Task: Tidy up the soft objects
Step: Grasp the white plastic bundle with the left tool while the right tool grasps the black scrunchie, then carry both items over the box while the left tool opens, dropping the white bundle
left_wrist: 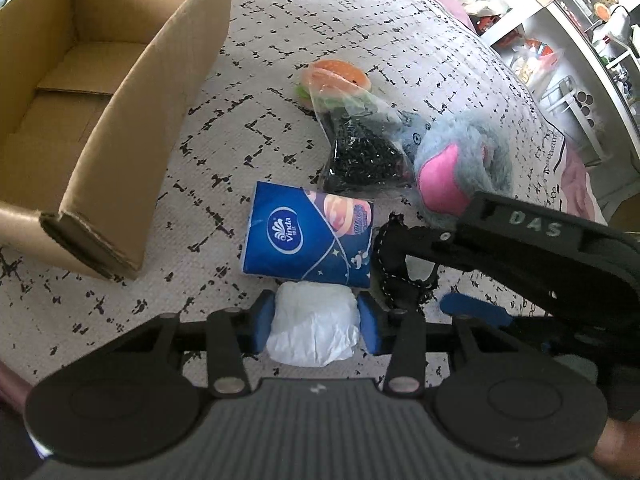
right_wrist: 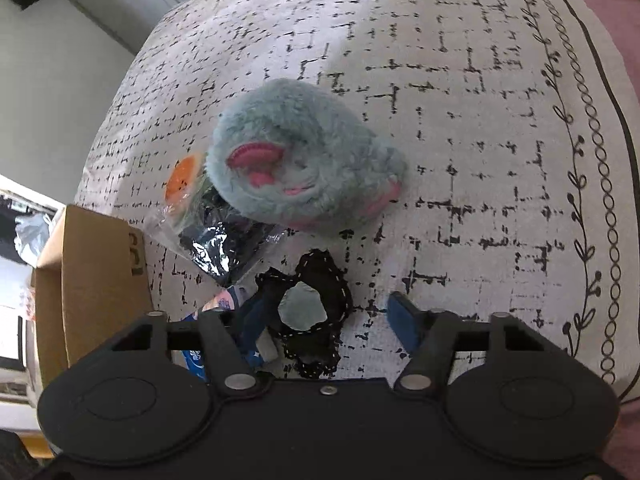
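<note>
Left wrist: your left gripper (left_wrist: 316, 322) pinches a white wad (left_wrist: 314, 326) on the bedspread (left_wrist: 280, 40); your right gripper (right_wrist: 328, 320) straddles black lace (right_wrist: 316, 312), jaws apart.

"Vinda" on the blue tissue pack (left_wrist: 308, 240); "DAS" on the right hand-held gripper (left_wrist: 460, 312).

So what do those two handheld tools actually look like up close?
Both are matte black plastic. Each has a wide body with two round discs, silver rivets and slim black link bars running out to two fingers capped with blue pads. The left tool has a ribbed grey panel in the middle; the right tool has a plain black one with one small screw. Seen from the left camera, the right tool's side bears raised letters "DAS".
</note>
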Demonstrator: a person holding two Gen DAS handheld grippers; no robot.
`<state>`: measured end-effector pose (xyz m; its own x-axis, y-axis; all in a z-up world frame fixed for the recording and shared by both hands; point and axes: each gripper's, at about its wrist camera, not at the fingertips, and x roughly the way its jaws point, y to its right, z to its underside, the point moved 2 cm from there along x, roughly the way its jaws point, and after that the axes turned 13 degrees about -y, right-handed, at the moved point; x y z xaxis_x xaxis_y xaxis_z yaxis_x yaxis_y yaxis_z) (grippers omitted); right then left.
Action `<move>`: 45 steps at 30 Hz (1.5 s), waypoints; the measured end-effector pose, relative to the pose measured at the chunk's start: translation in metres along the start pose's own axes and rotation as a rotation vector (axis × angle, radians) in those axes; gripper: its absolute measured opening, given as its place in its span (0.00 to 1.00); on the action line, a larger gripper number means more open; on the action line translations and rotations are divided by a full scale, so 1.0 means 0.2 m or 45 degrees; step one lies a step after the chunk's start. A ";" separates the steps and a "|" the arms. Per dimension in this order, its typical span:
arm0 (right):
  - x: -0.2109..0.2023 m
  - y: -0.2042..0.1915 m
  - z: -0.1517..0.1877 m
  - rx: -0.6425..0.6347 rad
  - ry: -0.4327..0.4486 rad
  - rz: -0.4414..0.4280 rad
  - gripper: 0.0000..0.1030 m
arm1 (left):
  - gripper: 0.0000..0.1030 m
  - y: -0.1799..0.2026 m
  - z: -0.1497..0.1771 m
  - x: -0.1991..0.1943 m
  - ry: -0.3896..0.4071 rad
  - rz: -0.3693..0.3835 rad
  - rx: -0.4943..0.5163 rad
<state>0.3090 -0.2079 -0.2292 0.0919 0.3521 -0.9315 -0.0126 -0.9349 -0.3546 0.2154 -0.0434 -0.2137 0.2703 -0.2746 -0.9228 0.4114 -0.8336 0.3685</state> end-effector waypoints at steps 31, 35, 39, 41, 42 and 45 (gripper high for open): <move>-0.44 -0.10 0.23 -0.159 0.318 -0.023 0.25 | 0.42 0.05 0.11 -0.63 0.211 -0.035 0.183; -0.49 -0.14 0.28 -0.192 0.359 -0.010 0.25 | 0.42 0.05 0.12 -0.70 0.242 -0.027 0.195; -0.54 -0.16 0.31 -0.207 0.406 -0.010 0.25 | 0.42 0.03 0.13 -0.76 0.270 -0.028 0.204; -0.57 -0.17 0.33 -0.221 0.438 0.002 0.25 | 0.42 0.02 0.13 -0.79 0.278 -0.017 0.205; -0.58 -0.18 0.34 -0.228 0.448 0.006 0.25 | 0.42 0.01 0.13 -0.80 0.279 -0.011 0.208; -0.60 -0.20 0.37 -0.246 0.468 -0.001 0.25 | 0.42 -0.02 0.14 -0.84 0.283 -0.005 0.216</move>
<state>0.2240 -0.2095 -0.1093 0.4418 0.3460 -0.8277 0.1713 -0.9382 -0.3007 0.1450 -0.0077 -0.0628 0.4612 -0.1747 -0.8699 0.2662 -0.9080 0.3235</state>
